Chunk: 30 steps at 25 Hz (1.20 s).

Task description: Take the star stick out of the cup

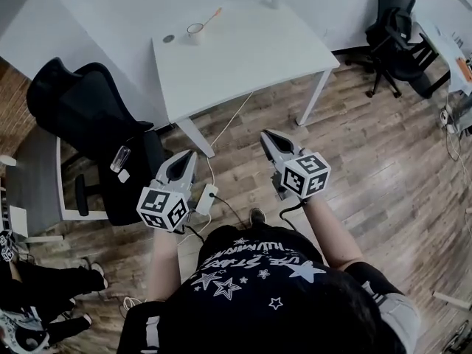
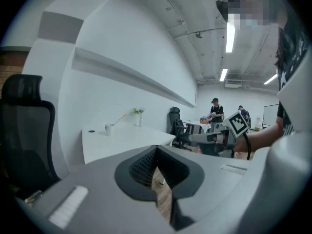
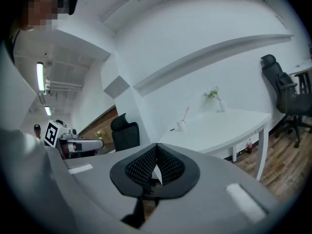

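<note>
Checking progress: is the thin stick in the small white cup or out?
In. The thin orange-tipped stick stands slanted inside the small white cup on the white table.

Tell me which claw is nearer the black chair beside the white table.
Left. The left claw hangs right beside the black chair; the right claw is farther off, beyond the left one.

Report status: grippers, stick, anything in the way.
Left gripper and right gripper shut, empty. Stick in cup on table, far from both grippers. Chair left of table, not in the way.
</note>
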Motion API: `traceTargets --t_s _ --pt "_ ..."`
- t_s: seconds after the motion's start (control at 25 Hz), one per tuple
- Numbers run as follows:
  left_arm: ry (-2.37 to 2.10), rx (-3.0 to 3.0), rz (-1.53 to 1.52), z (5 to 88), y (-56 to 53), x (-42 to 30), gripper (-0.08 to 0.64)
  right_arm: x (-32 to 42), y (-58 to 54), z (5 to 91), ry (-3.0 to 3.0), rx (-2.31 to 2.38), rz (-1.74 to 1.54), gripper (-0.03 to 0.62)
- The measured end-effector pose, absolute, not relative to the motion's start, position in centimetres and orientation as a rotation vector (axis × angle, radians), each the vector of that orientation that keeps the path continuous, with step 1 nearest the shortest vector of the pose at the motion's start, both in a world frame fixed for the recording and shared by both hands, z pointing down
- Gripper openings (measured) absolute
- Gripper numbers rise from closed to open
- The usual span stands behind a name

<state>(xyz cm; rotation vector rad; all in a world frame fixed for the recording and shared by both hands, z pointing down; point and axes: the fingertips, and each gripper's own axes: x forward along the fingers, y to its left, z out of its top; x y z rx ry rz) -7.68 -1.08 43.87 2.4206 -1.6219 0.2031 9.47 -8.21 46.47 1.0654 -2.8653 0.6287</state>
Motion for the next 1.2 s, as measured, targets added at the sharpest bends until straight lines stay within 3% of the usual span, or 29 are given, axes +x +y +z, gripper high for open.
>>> traceTargets --t_s 0.76,1.2 --pt "-1.598 2.407 0.135 45.2 -15.9 -10.2 0.003 6.0 -22.5 47.1 -2.825 1.059 0.666 0.017" --pt "-1.598 2.418 0.096 44.2 -31.4 -18.7 0.003 -2.7 -38.5 46.5 -2.787 1.117 0.674 0.018"
